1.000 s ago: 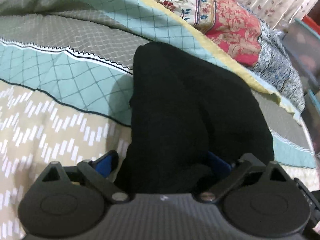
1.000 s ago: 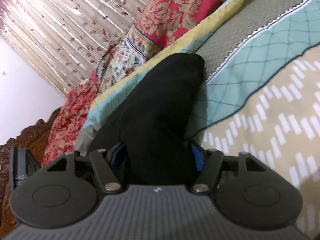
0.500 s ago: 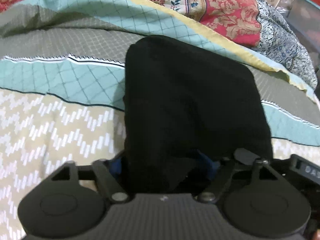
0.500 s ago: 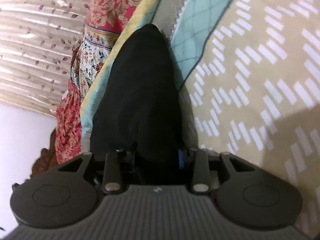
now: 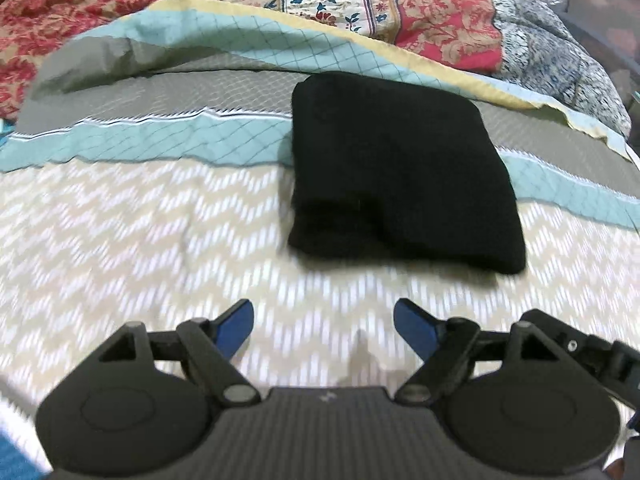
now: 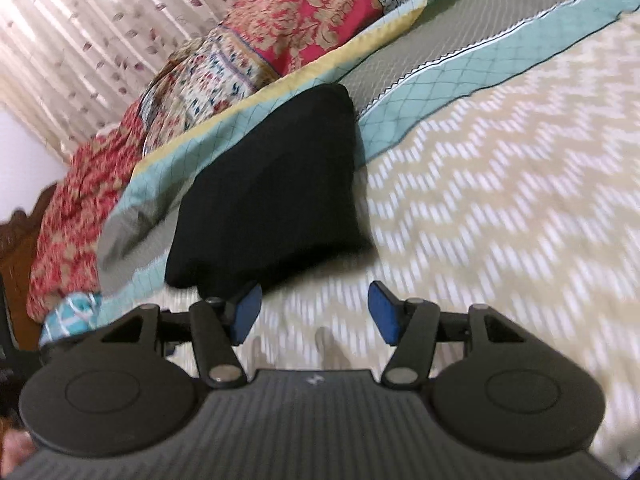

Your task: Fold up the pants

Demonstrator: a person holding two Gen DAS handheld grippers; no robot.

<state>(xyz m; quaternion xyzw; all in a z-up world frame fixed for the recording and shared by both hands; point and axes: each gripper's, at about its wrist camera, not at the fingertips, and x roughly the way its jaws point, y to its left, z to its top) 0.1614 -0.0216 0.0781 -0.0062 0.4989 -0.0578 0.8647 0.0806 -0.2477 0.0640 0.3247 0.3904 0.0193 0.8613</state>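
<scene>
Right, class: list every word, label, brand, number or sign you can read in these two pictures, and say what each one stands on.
None can be read.
Left tool: a small pale mark on its grey ribbed body, too small to read.
Right tool: the same kind of mark, also too small to read.
Black pants: no label shows.
Bedspread: only patterns.

pants [image 5: 400, 168] | black, folded into compact rectangle | lying flat on bedspread [image 5: 160, 216]

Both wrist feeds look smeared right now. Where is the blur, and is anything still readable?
Left wrist view: bedspread streaked by motion blur, pants a featureless black block, left gripper sharp. Right wrist view: same smear across the bedspread, pants' near edge soft, right gripper crisp, curtain bright.
</scene>
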